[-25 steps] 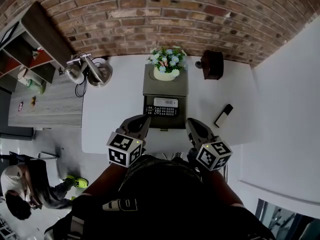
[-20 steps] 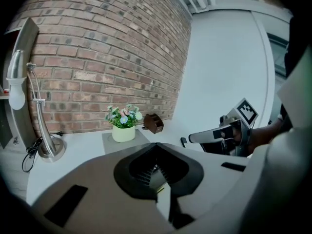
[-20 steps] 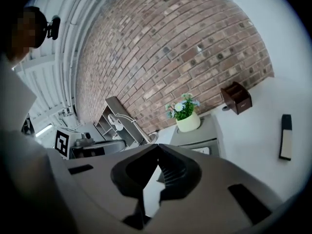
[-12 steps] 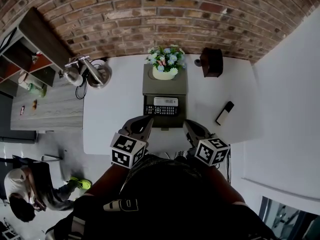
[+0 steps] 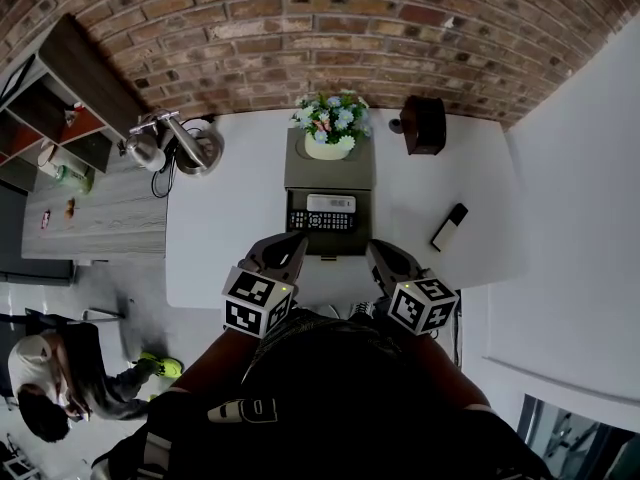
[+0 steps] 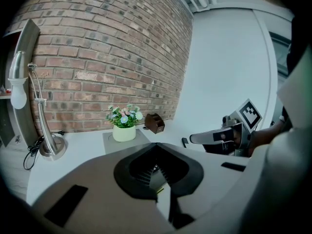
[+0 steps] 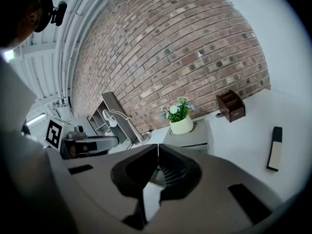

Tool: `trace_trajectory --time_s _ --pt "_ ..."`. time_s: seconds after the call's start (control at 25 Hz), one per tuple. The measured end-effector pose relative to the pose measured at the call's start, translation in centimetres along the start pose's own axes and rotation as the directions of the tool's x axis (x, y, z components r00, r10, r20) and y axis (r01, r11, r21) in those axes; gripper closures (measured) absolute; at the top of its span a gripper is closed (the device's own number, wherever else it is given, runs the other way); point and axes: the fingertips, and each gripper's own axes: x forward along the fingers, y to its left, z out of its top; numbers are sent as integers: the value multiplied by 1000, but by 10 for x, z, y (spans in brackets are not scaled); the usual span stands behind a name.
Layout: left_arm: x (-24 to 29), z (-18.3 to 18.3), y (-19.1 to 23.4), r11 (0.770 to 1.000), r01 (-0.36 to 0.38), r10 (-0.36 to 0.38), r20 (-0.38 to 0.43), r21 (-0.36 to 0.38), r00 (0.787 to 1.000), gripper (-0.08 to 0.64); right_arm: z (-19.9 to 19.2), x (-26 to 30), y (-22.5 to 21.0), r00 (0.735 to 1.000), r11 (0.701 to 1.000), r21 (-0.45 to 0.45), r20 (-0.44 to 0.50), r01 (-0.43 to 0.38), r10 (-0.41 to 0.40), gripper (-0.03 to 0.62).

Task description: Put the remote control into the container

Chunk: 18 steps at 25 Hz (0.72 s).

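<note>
The remote (image 5: 448, 228) lies on the tabletop (image 5: 230, 228) right of the container (image 5: 352, 173), its long axis running away from the person. The right hand-held gripper (image 5: 379, 250), closed and empty, is nearer than the left hand-held gripper (image 5: 291, 240), likewise closed and empty.

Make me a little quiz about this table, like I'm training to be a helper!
1. Where does the loose remote lie?
A. On the table, right of the container
B. Under the flowers
C. Between a gripper's fingers

2. True or false: the left gripper and the right gripper have their fingers wide apart.

3. Fill in: seen from the head view, the lamp stands at the table's ____ back corner.

Key: 1 A; 2 false, both are shut and empty; 3 left.
</note>
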Motion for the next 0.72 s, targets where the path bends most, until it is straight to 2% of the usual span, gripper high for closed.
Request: trace_trajectory --time_s 0.32,0.48,0.72 --pt "7 -1 -2 1000 -6 6 -4 7 1000 557 0 -5 -6 1000 1000 -6 0 12 -12 583" --pt "16 -3 -7 1000 22 -22 -11 -9 1000 557 -1 -8 -15 1000 1000 -9 -6 27 -27 583" --pt "46 -34 -27 997 71 -67 -165 13 984 557 -4 -18 -61 995 994 22 -8 103 -103 583"
